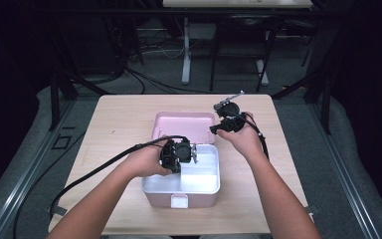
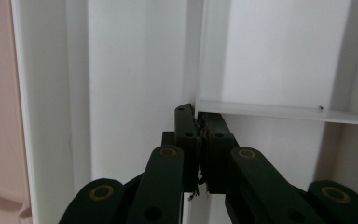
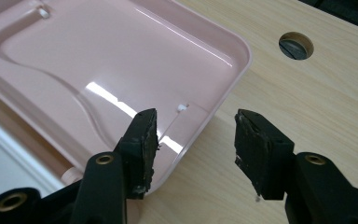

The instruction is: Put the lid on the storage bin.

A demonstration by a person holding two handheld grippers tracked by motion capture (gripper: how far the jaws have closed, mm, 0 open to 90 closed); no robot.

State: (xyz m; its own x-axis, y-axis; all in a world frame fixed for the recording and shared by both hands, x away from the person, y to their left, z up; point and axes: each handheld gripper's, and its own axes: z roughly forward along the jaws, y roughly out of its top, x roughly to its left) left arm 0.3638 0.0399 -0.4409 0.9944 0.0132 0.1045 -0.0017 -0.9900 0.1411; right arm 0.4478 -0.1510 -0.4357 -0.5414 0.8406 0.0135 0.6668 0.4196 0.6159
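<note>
Gripping the white divider (image 2: 261, 111) inside the pink box (image 1: 180, 194), the left gripper (image 2: 199, 122) has its jaws pressed together on that thin wall's near end. The box sits at the table's (image 1: 114, 119) near edge. Beyond the box, the open lid (image 3: 121, 60) lies flat on the table. Above the lid's right corner, the right gripper (image 3: 196, 135) hangs with jaws apart, nothing between them.

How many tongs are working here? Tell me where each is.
2. Left tongs: shut on the white divider inside the box. Right tongs: open over the pink lid's corner.
</note>
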